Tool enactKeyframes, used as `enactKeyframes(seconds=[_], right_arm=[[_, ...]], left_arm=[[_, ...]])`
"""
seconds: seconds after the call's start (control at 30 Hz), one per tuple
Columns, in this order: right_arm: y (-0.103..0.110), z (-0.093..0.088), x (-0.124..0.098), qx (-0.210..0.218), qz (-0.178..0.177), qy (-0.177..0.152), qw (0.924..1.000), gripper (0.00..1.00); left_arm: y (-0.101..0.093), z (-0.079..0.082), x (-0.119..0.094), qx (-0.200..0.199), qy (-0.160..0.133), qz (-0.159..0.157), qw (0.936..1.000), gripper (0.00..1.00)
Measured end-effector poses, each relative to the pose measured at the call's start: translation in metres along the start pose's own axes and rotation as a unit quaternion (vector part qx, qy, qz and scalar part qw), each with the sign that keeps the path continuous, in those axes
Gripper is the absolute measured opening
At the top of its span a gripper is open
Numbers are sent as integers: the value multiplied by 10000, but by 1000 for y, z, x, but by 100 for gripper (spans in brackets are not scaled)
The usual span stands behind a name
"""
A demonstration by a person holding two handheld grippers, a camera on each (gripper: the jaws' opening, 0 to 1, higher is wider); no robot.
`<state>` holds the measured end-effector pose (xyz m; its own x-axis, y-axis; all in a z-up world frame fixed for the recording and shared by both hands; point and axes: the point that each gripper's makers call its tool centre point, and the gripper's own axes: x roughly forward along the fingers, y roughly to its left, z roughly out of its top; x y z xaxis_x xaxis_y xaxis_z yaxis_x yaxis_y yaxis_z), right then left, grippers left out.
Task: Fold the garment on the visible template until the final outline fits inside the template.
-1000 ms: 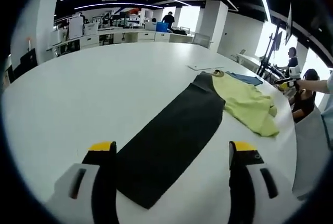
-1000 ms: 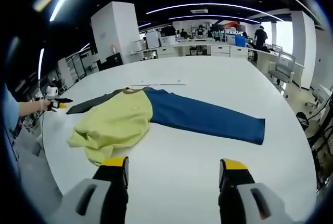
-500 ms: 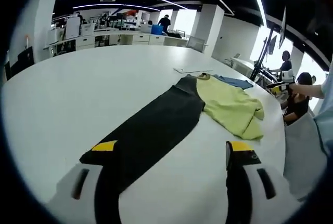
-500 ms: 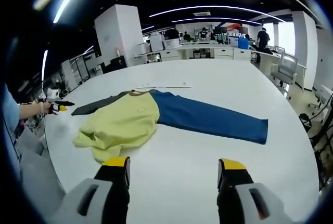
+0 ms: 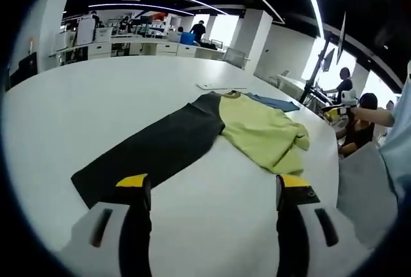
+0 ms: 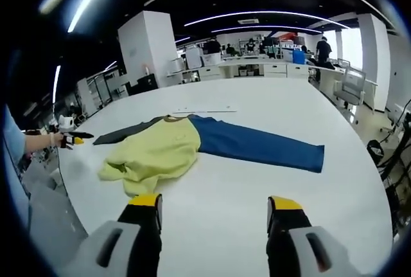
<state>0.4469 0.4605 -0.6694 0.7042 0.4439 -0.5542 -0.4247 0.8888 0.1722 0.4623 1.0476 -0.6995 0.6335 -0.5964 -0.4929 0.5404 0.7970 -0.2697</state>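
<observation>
Yellow-bodied garment point(image 6: 157, 153) w/ dark sleeve point(image 5: 144, 151) & blue sleeve point(image 6: 257, 145), spread on white table point(image 6: 212, 219). Left tongs point(image 5: 209, 190) spread, empty, just short of dark cuff. Right tongs point(image 6: 212, 207) spread, empty. Advice: pinch cuff edge low, fold sleeve across body w/o dragging.

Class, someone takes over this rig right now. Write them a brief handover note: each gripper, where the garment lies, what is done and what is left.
Left gripper: open, holding nothing, near the dark sleeve.
Right gripper: open, holding nothing, facing the blue sleeve.
Garment: on the white table, both sleeves spread flat, yellow body bunched in the middle.
Done: no neat fold visible.
Left: fold sleeves and body in; I cannot make out a template outline.
</observation>
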Motion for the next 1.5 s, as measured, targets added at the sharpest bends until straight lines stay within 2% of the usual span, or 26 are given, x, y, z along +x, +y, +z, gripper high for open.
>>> enactKeyframes(seconds=[0.23, 0.27, 0.63, 0.7, 0.8, 0.93, 1.07, 1.2, 1.33, 1.5], right_arm=[[8, -15, -11, 89, 79, -89, 9999, 65], [10, -17, -12, 74, 87, -82, 9999, 65], [21, -18, -16, 133, 234, -260, 9993, 64], [22, -20, -17, 113, 251, -252, 9993, 63], [22, -25, -16, 197, 274, -285, 9990, 63], [23, -30, -16, 284, 297, -282, 9988, 62], [29, -27, -15, 214, 384, -326, 9985, 63], [32, -26, -12, 174, 440, -325, 9983, 62], [35, -29, -11, 147, 501, -294, 9982, 62], [40, -31, -12, 232, 595, -378, 9972, 62]], left_arm=[[-30, -6, 0, -93, -130, -104, 9998, 75], [-39, -7, 1, -96, -151, -128, 9998, 75], [-106, -12, 23, -374, -377, -453, 9976, 72], [-113, -15, 27, -380, -340, -501, 9974, 70], [-118, -17, 32, -572, -439, -504, 9961, 70], [-132, -25, 39, -550, -287, -627, 9961, 68], [-141, -27, 44, -611, -310, -695, 9952, 65], [-158, -35, 54, -515, -155, -854, 9949, 62], [-172, -41, 64, -473, -85, -988, 9940, 54], [-188, -54, 78, -344, 180, -1186, 9922, 46]])
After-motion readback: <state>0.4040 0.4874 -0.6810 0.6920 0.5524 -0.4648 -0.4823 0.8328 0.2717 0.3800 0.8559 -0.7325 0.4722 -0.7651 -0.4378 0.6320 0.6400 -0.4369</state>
